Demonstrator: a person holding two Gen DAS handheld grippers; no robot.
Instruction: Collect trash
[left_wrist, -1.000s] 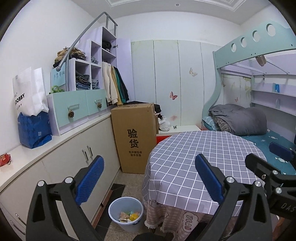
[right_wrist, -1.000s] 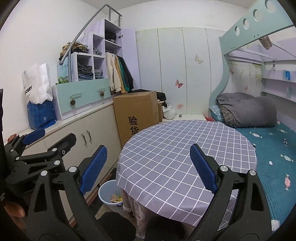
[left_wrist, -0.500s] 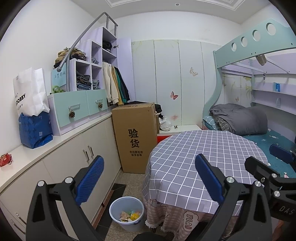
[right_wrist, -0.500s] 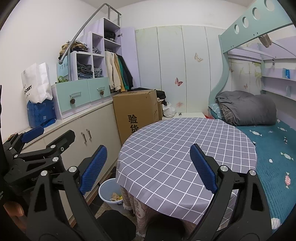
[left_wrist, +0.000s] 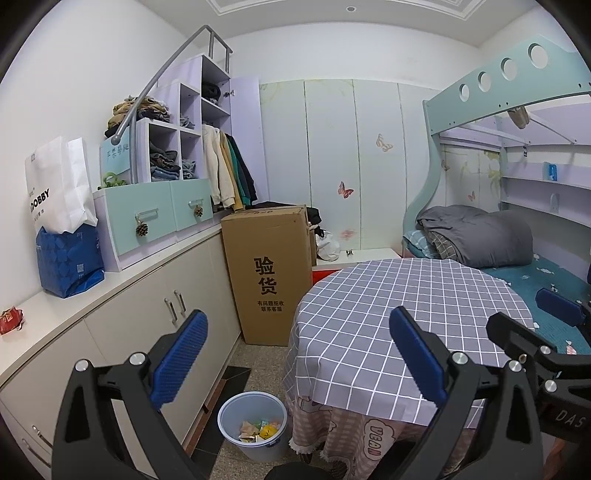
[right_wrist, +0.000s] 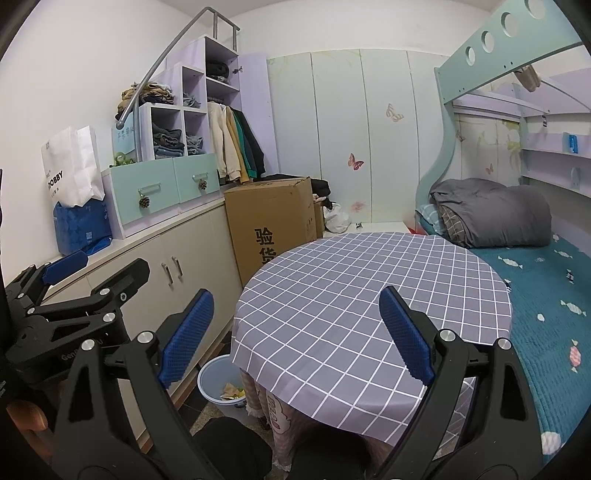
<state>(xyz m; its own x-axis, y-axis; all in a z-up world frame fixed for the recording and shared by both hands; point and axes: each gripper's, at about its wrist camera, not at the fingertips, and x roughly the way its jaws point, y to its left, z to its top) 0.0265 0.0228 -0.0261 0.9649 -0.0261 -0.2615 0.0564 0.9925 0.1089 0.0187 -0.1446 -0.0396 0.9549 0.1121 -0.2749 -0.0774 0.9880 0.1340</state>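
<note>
Both grippers are raised above the round table (left_wrist: 388, 314), jaws spread wide and empty: left gripper (left_wrist: 295, 354), right gripper (right_wrist: 295, 332). The checked tabletop shows no litter. The bin (left_wrist: 253, 424) stands on the floor between the table and the cupboards (left_wrist: 147, 332), already holding wrappers. One red wrapper (left_wrist: 10, 320) lies on the cupboard top, far left. Judgement: the search-and-reach step is in hand; next, the left gripper must swing left and close on that wrapper.
</note>
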